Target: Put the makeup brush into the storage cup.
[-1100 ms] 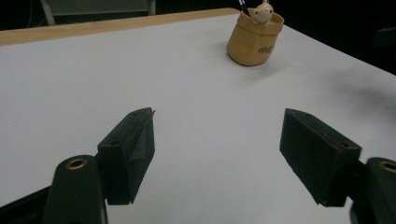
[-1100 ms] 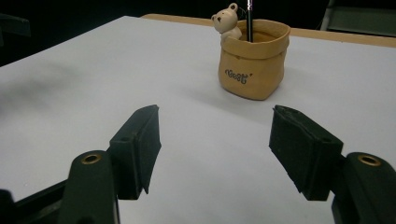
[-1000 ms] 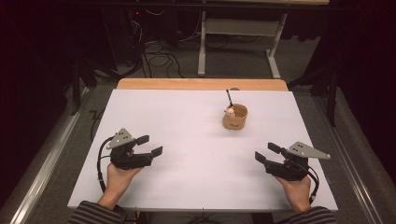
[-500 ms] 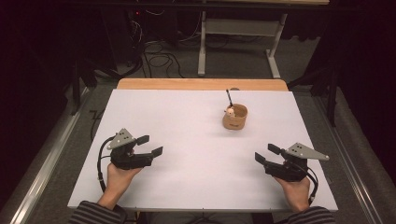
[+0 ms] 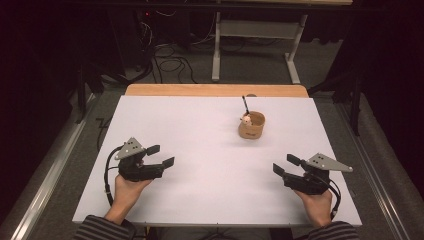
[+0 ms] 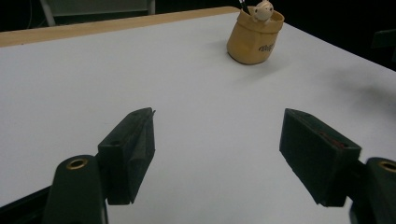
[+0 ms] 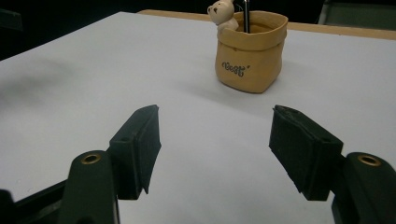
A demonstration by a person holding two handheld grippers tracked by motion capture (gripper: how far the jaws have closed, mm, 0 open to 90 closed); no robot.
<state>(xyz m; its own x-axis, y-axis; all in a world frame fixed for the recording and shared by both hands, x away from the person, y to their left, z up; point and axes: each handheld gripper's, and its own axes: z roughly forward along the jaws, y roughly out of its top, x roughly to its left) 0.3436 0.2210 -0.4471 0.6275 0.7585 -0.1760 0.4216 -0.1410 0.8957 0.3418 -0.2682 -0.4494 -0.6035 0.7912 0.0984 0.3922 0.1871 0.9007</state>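
Both tools rest low over the white surface (image 5: 200, 130) near its front edge, one at each side, each held in a hand that comes in from below. Left tool (image 5: 161, 155): jaws spread wide, nothing between them; the left gripper view shows bare white sheet in the gap. Right tool (image 5: 286, 165): jaws likewise apart and empty, with plain surface between the pads in the right gripper view. Both point inward and away from the person, roughly toward the tan pouch-shaped holder (image 5: 251, 125), which stands upright on the far right part of the surface, well apart from either tool and nearer the right one. A small pale bear figure (image 7: 223, 13) sits at the holder's rim, and a dark slim pen (image 5: 245, 103) stands in it, tip upward; what kind of pen I cannot tell. Dark lettering shows on the holder's wall in the right gripper view. A wooden strip (image 5: 215, 90) runs along the surface's far edge. Striped sleeves (image 5: 102, 229) show at the bottom of the high view.
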